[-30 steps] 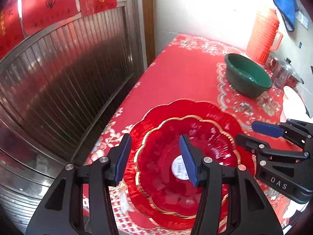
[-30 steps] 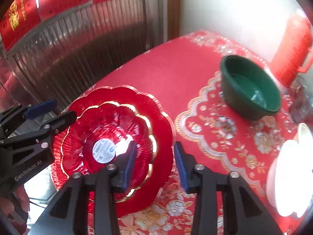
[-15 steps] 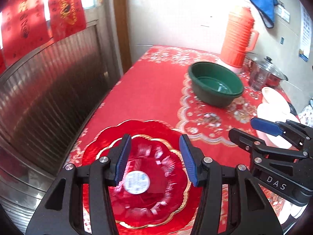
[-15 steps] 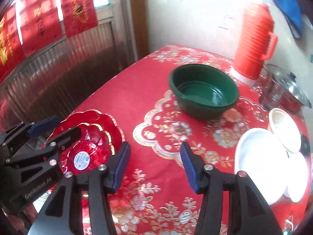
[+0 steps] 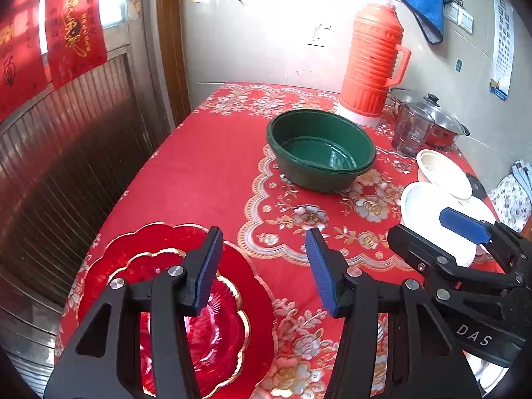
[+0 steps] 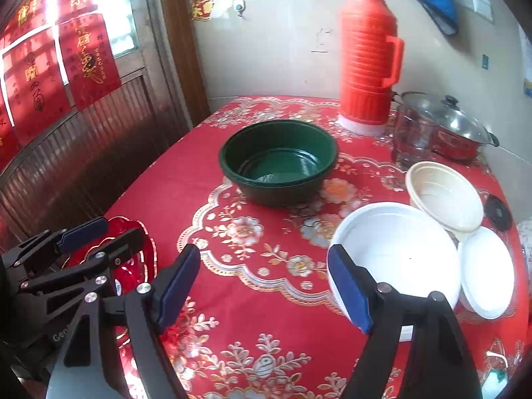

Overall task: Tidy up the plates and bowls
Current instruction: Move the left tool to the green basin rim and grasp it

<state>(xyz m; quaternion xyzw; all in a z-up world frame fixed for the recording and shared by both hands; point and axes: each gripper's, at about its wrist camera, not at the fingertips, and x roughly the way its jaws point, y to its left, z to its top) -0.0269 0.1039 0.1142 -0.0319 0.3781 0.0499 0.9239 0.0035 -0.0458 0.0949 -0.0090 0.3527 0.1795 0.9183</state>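
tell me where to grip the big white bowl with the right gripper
Pinch the near rim of the white bowl, one finger inside and one outside, coming from the front with the right gripper. The far side is crowded by the cream bowl.

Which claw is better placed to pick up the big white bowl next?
Right, most likely. The right claw is open, with one finger already at the big white bowl. The left claw is open above the red plates.
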